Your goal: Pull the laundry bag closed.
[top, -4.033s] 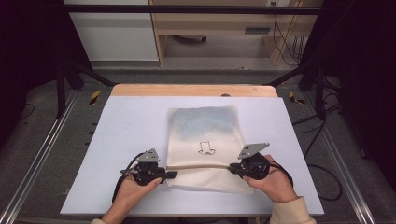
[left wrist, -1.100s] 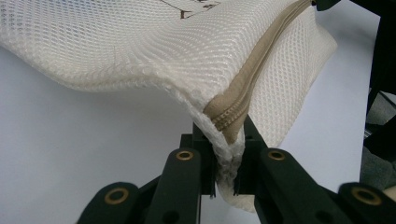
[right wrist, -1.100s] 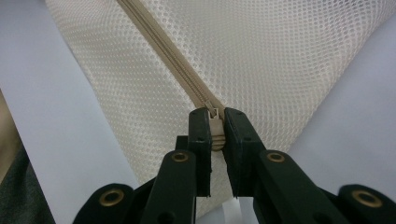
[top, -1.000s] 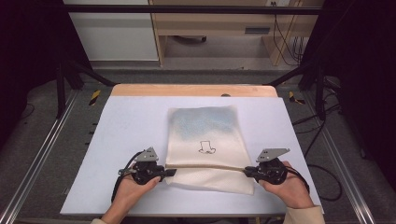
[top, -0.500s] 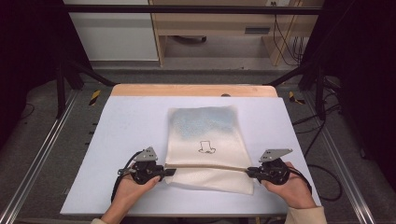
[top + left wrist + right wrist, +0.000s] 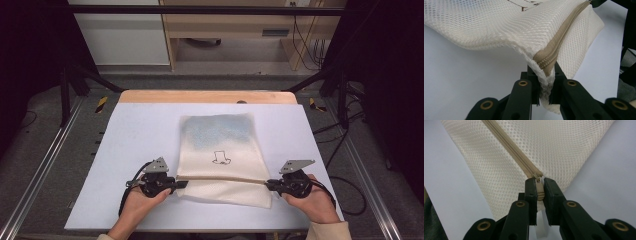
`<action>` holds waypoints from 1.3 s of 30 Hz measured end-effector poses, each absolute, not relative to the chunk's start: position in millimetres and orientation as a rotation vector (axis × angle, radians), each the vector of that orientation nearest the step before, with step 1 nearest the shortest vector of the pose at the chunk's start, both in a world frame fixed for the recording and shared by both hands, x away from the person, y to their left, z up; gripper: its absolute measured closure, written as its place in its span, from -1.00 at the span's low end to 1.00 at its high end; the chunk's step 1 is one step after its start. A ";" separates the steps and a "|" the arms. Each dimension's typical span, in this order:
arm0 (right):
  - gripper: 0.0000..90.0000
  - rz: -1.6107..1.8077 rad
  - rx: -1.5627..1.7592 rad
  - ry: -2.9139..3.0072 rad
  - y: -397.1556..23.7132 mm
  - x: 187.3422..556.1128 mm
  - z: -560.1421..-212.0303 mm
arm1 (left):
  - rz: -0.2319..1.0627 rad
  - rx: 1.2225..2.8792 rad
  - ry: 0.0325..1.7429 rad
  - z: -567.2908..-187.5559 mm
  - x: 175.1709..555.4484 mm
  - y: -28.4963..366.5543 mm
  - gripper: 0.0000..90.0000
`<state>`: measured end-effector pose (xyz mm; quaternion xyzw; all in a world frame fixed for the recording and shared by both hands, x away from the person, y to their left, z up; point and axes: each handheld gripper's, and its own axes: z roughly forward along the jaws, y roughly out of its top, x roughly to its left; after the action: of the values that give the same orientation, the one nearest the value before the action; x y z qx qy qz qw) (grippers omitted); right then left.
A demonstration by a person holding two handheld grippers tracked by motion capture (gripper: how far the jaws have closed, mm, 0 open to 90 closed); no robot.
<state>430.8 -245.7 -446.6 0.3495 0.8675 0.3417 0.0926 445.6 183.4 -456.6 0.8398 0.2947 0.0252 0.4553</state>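
Observation:
A cream mesh bag (image 6: 220, 145) with a small black drawing lies flat on the white table (image 6: 135, 135). A tan zipper (image 6: 222, 178) crosses it near its front edge. My left gripper (image 6: 182, 184) is at the zipper's left end, shut on the bag's corner (image 6: 545, 82), where mesh and zipper tape (image 6: 556, 42) bunch between the jaws. My right gripper (image 6: 267, 184) is at the zipper's right end, shut on the zipper pull (image 6: 539, 191), with the closed zipper (image 6: 509, 147) running away from it across the mesh (image 6: 564, 147).
The table has a wooden strip (image 6: 207, 96) along its far edge. Metal rails (image 6: 45, 160) run down both sides, cables (image 6: 345, 190) lie on the floor at the right, and a cabinet (image 6: 125, 40) stands behind.
Compared with four seconds ago, my right gripper has moved to the right along the zipper to the bag's right edge. The left gripper has stayed in place.

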 end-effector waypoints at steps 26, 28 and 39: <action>0.73 1.000 1.065 2.608 -242.0 432.5 -456.3 | 0.042 2.111 0.742 -462.4 443.6 183.3 0.65; 0.65 1.005 1.081 2.602 -243.0 432.6 -457.9 | 0.041 2.105 0.748 -462.4 443.2 184.6 0.60; -0.10 1.082 1.082 2.514 -238.8 432.4 -453.9 | 0.064 2.092 0.770 -459.7 440.3 189.5 0.15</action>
<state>432.4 -238.8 -453.9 0.3657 0.8501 0.3659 0.0989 440.3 189.5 -459.7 0.8423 0.3100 0.0258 0.4403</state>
